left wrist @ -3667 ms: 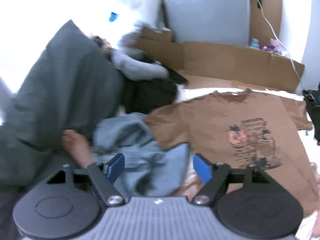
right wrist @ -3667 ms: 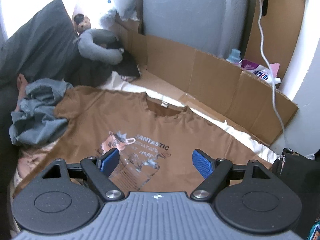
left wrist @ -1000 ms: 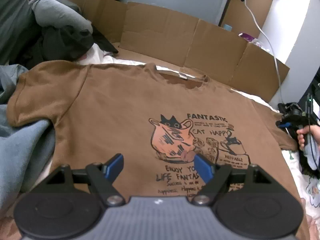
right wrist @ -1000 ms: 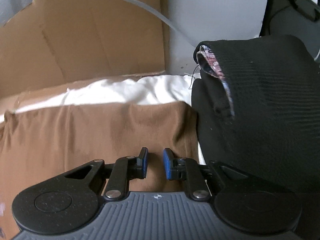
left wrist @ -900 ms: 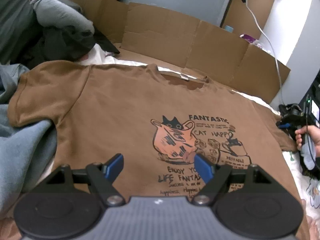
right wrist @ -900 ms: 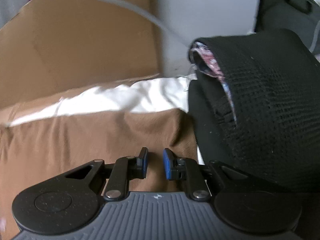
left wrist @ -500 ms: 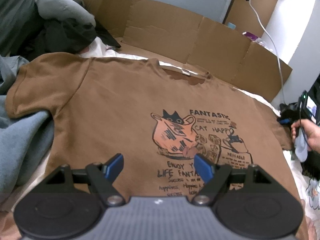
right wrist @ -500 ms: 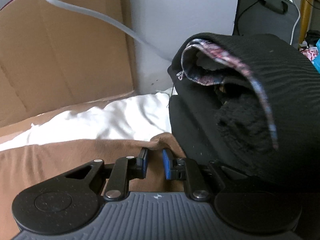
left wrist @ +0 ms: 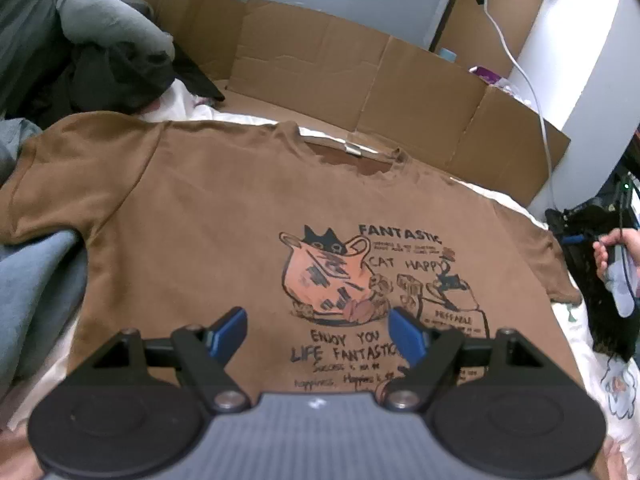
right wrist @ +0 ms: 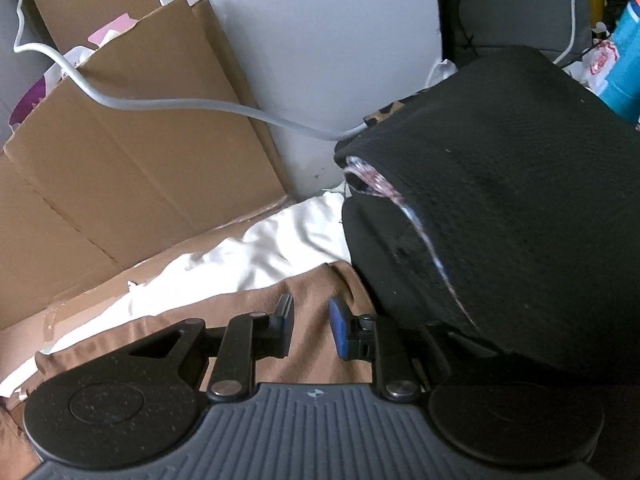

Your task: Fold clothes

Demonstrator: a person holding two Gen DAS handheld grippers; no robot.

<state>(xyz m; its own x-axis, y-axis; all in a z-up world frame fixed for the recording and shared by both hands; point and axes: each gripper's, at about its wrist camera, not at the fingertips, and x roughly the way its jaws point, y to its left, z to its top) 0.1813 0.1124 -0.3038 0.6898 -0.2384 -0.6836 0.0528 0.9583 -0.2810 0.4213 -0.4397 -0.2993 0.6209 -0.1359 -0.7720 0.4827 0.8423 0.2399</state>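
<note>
Left gripper [left wrist: 316, 330] jaws spread wide, nothing between the blue pads, hovering over the lower front of the brown T-shirt [left wrist: 224, 216]. Right gripper [right wrist: 310, 326] jaws narrow and opening; the brown sleeve [right wrist: 316, 292] of the same shirt runs through the gap, a raised fold of cloth just beyond the tips. Pads look apart from the fabric on both sides, so no clamp on it that I can see.

The shirt lies flat, print side up, on a white bed sheet [right wrist: 272, 248], neck toward the far cardboard. Print: cat in an orange pot [left wrist: 324, 272] with "FANTASTIC" and "CAT HAPPY" text. Its one sleeve overlaps a blue-grey garment [left wrist: 36, 276] at the left edge of the left wrist view; the other sleeve ends just beside a black knit bundle [right wrist: 520, 200].

Flattened cardboard sheets [left wrist: 360, 72] stand along the wall behind the sheet. A grey cable [right wrist: 180, 102] drapes across the cardboard. Grey and black clothes pile [left wrist: 108, 52] sits at the far left corner. A person's hand [left wrist: 612, 252] shows at the right edge of the left wrist view, fingers wrapped round the other gripper's handle. A teal container [right wrist: 624, 68] stands at the far right, behind the black bundle.
</note>
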